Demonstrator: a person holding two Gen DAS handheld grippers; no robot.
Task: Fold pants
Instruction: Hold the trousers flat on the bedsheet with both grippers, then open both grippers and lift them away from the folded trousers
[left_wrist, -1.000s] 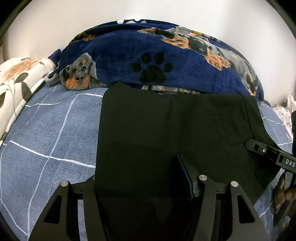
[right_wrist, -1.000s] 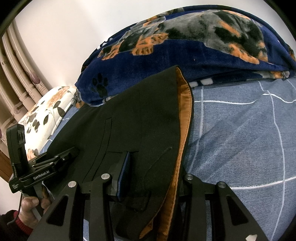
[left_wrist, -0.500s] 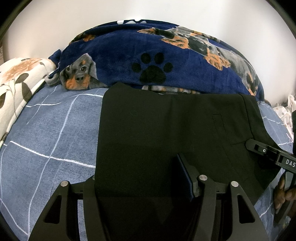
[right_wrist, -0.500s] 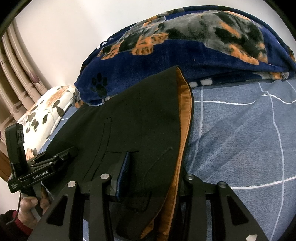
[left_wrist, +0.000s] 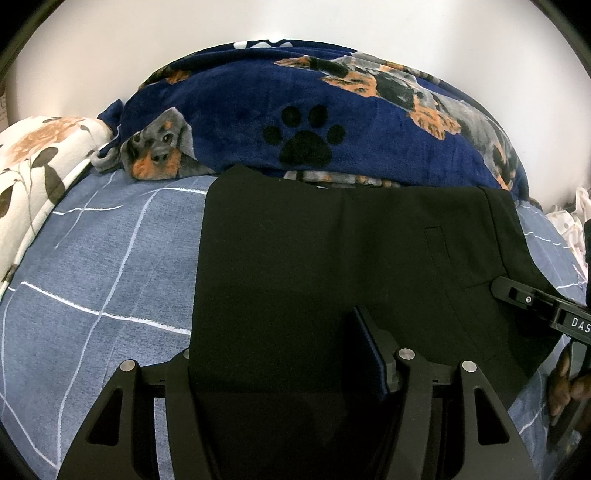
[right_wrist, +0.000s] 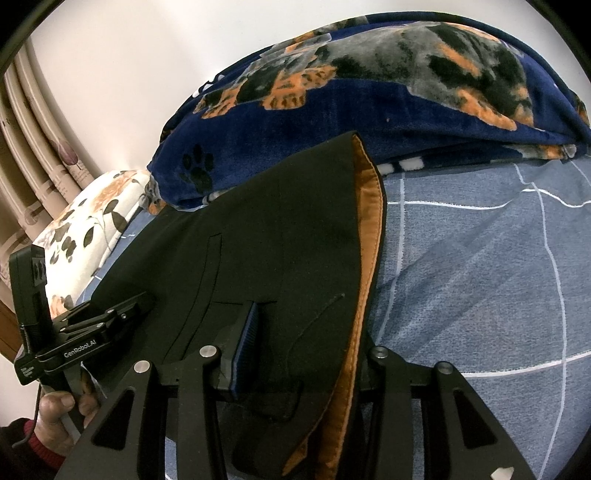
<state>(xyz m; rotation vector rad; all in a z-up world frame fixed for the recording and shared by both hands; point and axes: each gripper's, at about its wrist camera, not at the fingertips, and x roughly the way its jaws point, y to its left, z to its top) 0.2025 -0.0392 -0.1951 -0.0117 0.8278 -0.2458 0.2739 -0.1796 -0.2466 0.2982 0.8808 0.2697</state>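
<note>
Black pants (left_wrist: 332, 266) with an orange lining lie folded flat on the blue checked bed sheet (left_wrist: 92, 266), their far edge touching the dog-print blanket (left_wrist: 303, 110) at twelve o'clock. The left gripper (left_wrist: 280, 354) and right gripper (right_wrist: 306, 343) each have jaws clamped on the near fabric edge.

White lettering "GenRobot.AI" runs along the black side bar of the left gripper (right_wrist: 110, 325), seen from the right wrist view. From the left wrist view, the black bar of the right gripper (left_wrist: 546, 314) carries the white letters "DAS", cut off at the frame's edge. No other writing can be read.
</note>
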